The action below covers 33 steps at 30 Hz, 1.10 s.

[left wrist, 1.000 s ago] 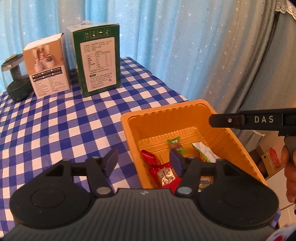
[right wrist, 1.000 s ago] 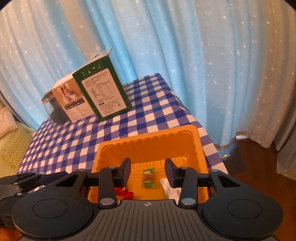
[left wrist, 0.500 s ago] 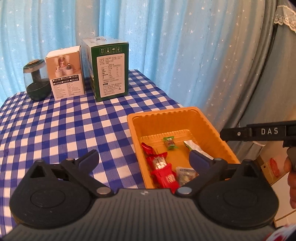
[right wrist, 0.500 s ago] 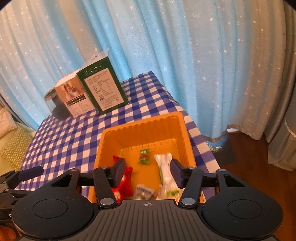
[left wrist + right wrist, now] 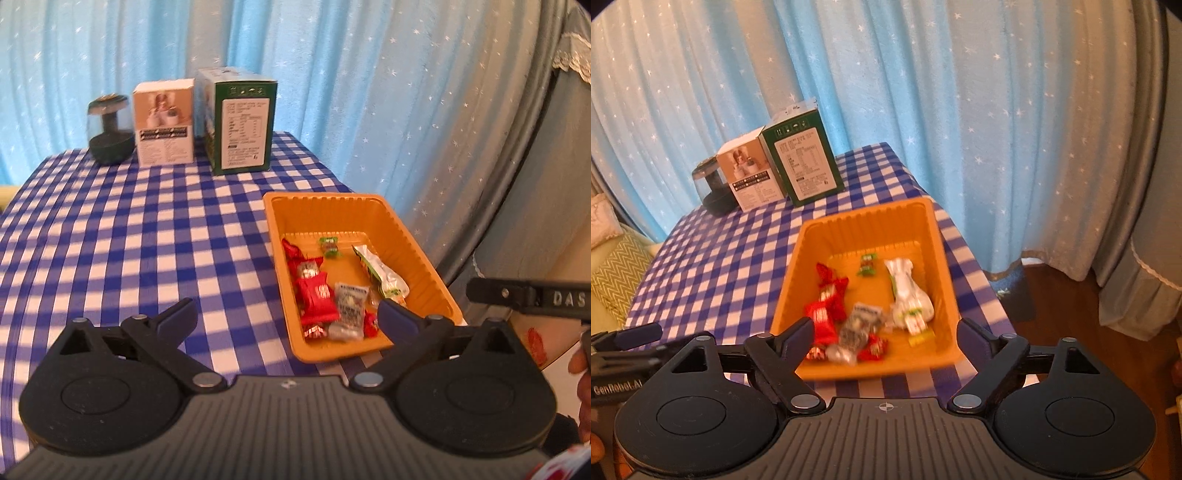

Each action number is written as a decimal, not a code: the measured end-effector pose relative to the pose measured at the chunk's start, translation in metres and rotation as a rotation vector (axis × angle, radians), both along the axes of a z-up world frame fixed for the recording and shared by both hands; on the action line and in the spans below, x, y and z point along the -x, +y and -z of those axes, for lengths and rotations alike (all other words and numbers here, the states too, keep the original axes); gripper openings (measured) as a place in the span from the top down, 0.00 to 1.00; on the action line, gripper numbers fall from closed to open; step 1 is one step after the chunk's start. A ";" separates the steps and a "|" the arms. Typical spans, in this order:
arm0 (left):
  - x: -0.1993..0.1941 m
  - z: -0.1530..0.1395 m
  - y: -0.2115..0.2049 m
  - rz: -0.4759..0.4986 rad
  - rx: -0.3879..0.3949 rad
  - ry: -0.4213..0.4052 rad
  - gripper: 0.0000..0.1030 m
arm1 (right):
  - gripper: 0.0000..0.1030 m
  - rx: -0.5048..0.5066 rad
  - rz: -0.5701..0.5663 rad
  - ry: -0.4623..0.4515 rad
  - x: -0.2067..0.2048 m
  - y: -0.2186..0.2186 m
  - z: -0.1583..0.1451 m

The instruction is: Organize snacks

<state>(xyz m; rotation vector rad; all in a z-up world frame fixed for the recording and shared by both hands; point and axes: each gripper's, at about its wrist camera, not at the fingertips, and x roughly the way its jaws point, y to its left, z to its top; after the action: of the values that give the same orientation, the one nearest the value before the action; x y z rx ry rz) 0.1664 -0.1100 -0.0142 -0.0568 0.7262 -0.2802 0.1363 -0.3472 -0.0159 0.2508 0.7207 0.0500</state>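
An orange tray (image 5: 332,197) stands on the checked cloth near the table's right edge. Inside lie red packets (image 5: 317,295), a small green candy (image 5: 330,246), a white and green packet (image 5: 384,275) and a silver packet (image 5: 351,302). My left gripper (image 5: 286,310) hovers before the tray's near left corner, wide open and empty. From the right wrist the same tray (image 5: 868,216) lies straight ahead. My right gripper (image 5: 886,326) hangs over its near rim with its jaws opening and nothing between them. One of its fingers (image 5: 524,297) shows at the right of the left wrist view.
At the table's far edge stand a green box (image 5: 240,122), a white box (image 5: 164,123) and a dark domed jar (image 5: 110,129). A blue starred curtain hangs behind. Right of the table is wooden floor (image 5: 1071,295). A patterned cushion (image 5: 613,273) lies at the left.
Both grippers have drawn back from the tray and risen a little. Both pairs of jaws have spread wider. The whole tray and its snacks now show ahead.
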 end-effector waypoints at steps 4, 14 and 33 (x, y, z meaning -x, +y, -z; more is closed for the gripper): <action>0.021 -0.003 0.003 -0.008 -0.001 0.015 0.00 | 0.18 0.003 0.005 -0.001 0.026 0.002 0.000; 0.072 -0.018 0.016 -0.062 -0.024 0.008 0.00 | 0.18 0.027 -0.024 -0.022 0.071 0.021 -0.009; 0.150 -0.033 0.040 -0.125 0.013 0.037 0.00 | 0.18 0.037 -0.050 -0.031 0.146 0.043 -0.020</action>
<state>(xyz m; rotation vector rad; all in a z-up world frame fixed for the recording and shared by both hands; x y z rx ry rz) 0.0164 -0.0703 0.0185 -0.1195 0.7545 -0.1643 -0.0095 -0.3039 0.0038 0.1965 0.6963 0.0876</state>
